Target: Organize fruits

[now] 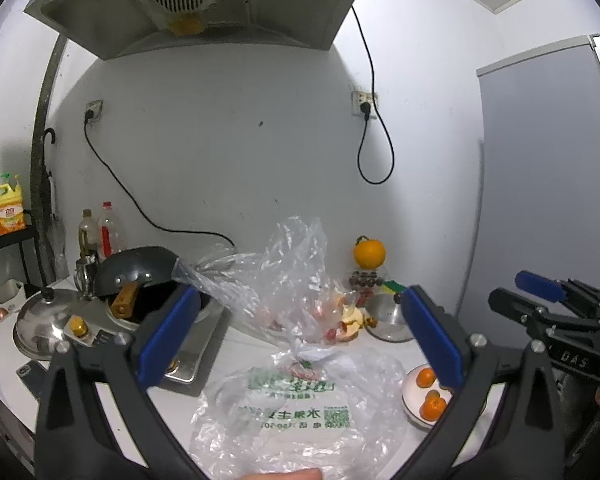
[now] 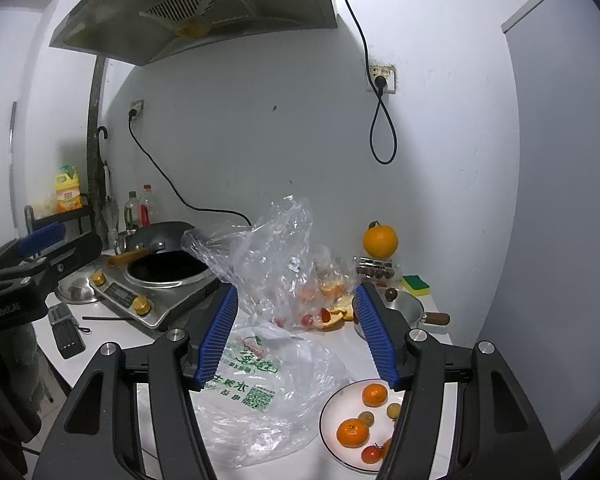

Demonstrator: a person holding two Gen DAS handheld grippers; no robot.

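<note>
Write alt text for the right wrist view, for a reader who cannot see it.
The right gripper hangs open and empty over a white kitchen counter, above a white plate of small oranges and cherry tomatoes. A crumpled clear plastic bag lies left of the plate, a wok on a cooktop beyond.

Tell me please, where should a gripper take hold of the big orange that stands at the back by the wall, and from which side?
Grip the big orange across its widest middle, coming level from the front. It sits high on a clear box, close to the wall, so its back is hard to reach. It is round and smooth, so a hold above or below the middle would probably slip.
</note>
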